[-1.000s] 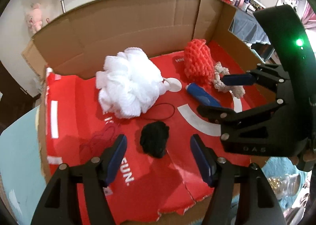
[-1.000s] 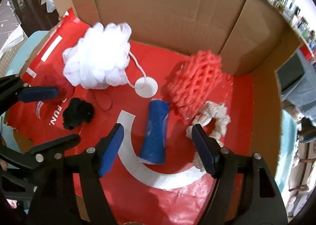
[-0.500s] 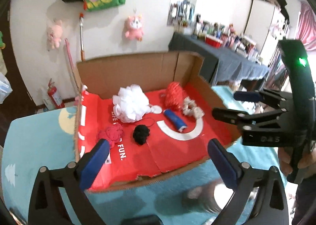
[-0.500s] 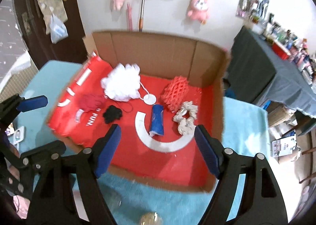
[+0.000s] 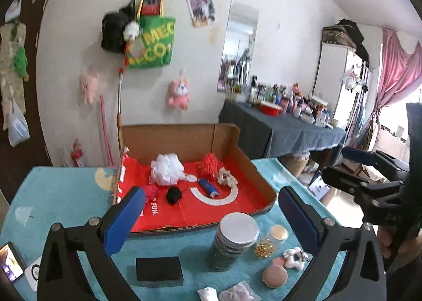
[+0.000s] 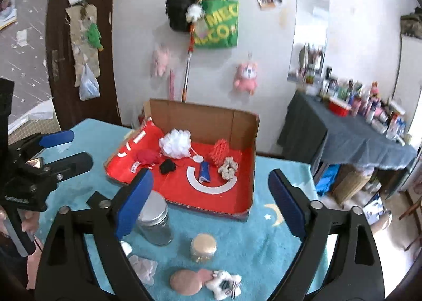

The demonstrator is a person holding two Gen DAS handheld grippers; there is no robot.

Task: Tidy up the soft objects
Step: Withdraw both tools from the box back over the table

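**Soft stuff is all in the box, both tongs hanging back over the table**

So the soft things are sitting together in the cardboard box with the red lining: white bath pouf toward the back wall, red net sponge to its right, beige scrunchie just beside that, blue roll in front, black scrunchie and red scrunchie over on the left side. The blue roll's long axis runs roughly front to back, angled a bit to the right at its near end.

The relation that matters for you: everything in the box lies ahead of and below both tongs, well apart from the tips. On the near strip of table there's a metal-lid jar, a smaller jar, a pink puff and a little plush toy. Those last two look soft as well, and they lie near your right tongs, low in front of them.

Your left tongs are spread about as wide as they go, nothing between them. Your right tongs are opening too, also with nothing in them.

If I had to guess, the puff and plush outside the box are next, and the right hand is the closer one for that. Watch the jars, they stand right between you and the box.
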